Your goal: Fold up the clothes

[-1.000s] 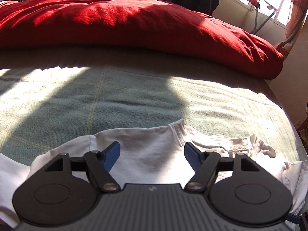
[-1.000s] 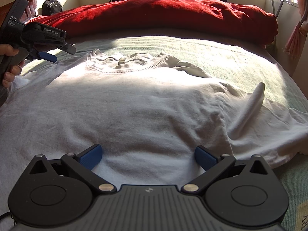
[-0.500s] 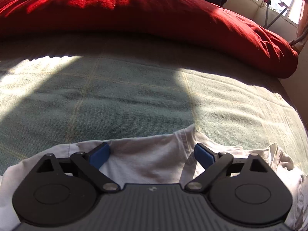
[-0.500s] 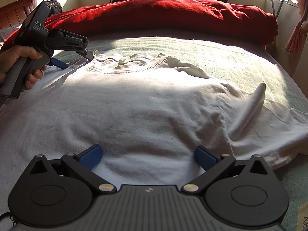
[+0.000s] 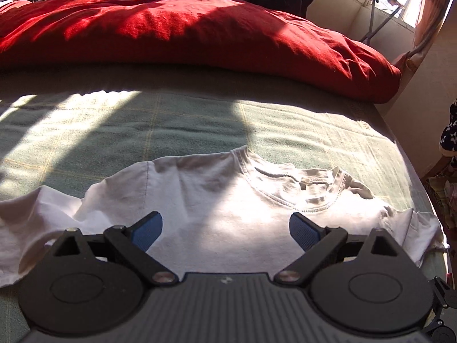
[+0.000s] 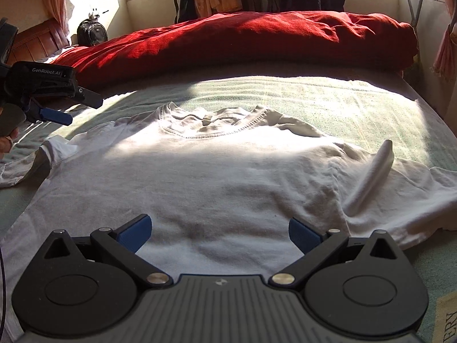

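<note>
My right gripper (image 6: 220, 233) and left gripper (image 5: 225, 228) both gape wide over the white T-shirt (image 6: 200, 177), spread across frame centre on the green blanket (image 6: 328, 103); a red duvet (image 6: 242, 40) lies beyond

The left gripper (image 5: 225, 230) is pulling back from the white T-shirt (image 5: 228, 214), so the collar (image 5: 297, 188) and shoulder are sliding into its view. From the right wrist it (image 6: 61, 108) is retreating to the frame's left edge, off the cloth. The right gripper (image 6: 220, 233) is tilting up, revealing more room.
</note>
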`<state>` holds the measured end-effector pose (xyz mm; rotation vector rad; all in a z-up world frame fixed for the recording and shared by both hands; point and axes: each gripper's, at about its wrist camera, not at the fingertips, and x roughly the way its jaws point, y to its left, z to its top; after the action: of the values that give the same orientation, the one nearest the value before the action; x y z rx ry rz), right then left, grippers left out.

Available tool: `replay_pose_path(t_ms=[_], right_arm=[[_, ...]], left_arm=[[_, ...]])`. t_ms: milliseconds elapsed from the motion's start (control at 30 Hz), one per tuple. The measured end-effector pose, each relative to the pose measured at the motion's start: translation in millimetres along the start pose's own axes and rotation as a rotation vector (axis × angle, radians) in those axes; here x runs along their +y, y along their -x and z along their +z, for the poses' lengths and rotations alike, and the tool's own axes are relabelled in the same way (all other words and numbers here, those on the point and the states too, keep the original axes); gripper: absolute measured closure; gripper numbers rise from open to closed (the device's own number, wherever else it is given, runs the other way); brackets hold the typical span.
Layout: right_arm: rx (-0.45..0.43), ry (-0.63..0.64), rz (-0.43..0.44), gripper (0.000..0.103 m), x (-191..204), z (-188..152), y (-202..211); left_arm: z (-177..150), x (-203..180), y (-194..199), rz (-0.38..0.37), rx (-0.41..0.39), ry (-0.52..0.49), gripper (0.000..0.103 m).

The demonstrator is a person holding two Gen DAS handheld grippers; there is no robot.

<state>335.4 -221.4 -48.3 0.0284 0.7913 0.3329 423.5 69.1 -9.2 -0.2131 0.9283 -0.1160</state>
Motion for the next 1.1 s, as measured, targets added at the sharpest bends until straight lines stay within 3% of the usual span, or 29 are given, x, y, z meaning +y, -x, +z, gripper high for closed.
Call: replay_pose_path(t_ms=[133, 300, 367, 500, 567, 767, 1100], right_arm=[[0.008, 0.057, 0.044, 0.000, 27.3, -9.7, 13.3], [0.101, 0.079, 0.074, 0.000, 49.5, -43.2, 6.0], [0.138, 0.088, 0.086, 0.000, 58.4, -56.7, 3.0], [0.064, 0.201, 0.029, 0.000, 70.5, -72.5, -2.7], [0.060, 0.177, 0.041, 0.000, 66.4, -71.2, -3.0], [0.046, 0.176, 0.051, 0.000, 63.1, -73.0, -1.8], [0.041, 0.179, 0.051, 0.000, 64.0, -72.7, -3.5]], left_arm=[[-39.8, 14.6, -1.7, -0.003, 0.014, 0.023, 0.008], [-97.6, 30.3, -8.6, 0.035, 0.005, -0.007, 0.008], [-122.4, 34.2, 1.8, 0.025, -0.038, -0.015, 0.008], [-156.1, 32.1, 26.5, 0.021, -0.049, -0.043, 0.007], [-165.2, 32.9, 36.9, 0.011, -0.034, -0.040, 0.007], [-157.3, 54.1, 57.2, -0.021, -0.029, 0.079, 0.007], [-121.5, 167.6, 59.5, -0.022, -0.165, 0.435, 0.008]])
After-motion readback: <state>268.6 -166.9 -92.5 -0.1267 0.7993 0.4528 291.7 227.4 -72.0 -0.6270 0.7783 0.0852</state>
